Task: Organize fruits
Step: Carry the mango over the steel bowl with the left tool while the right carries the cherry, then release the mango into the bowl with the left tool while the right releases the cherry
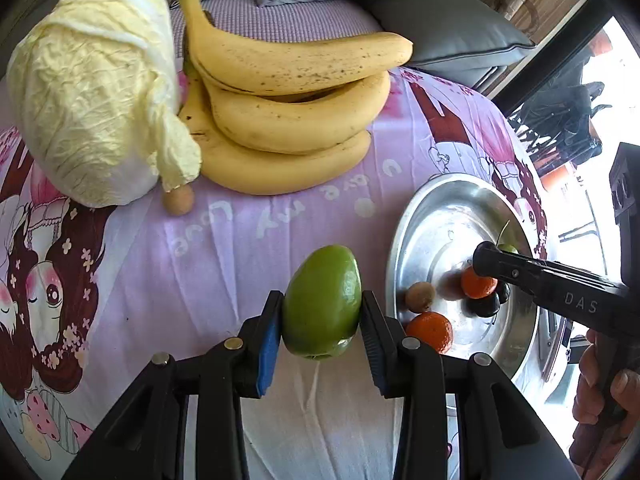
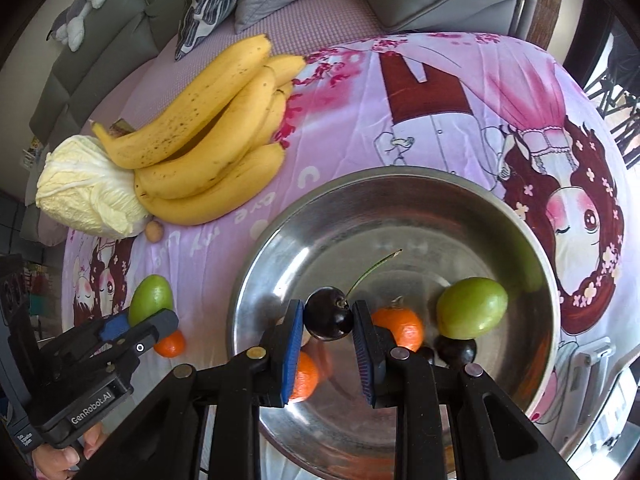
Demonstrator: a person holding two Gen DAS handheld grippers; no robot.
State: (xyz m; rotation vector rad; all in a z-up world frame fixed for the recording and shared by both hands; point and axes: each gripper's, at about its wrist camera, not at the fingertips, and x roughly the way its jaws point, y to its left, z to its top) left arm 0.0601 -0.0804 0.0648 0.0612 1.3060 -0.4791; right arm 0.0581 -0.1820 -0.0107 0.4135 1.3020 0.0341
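Note:
My left gripper is shut on a green oval fruit, held above the pink cloth just left of the steel bowl. In the right wrist view the left gripper and its green fruit show at lower left. Over the bowl, my right gripper is shut on a dark cherry with a long stem. Its black fingers reach in from the right in the left wrist view. Inside the bowl lie another green fruit, two oranges and a second dark cherry.
A bunch of bananas, a pale cabbage and a small brown round fruit sit at the back left of the table. One orange lies on the cloth under the left gripper. Sofa cushions are behind the table.

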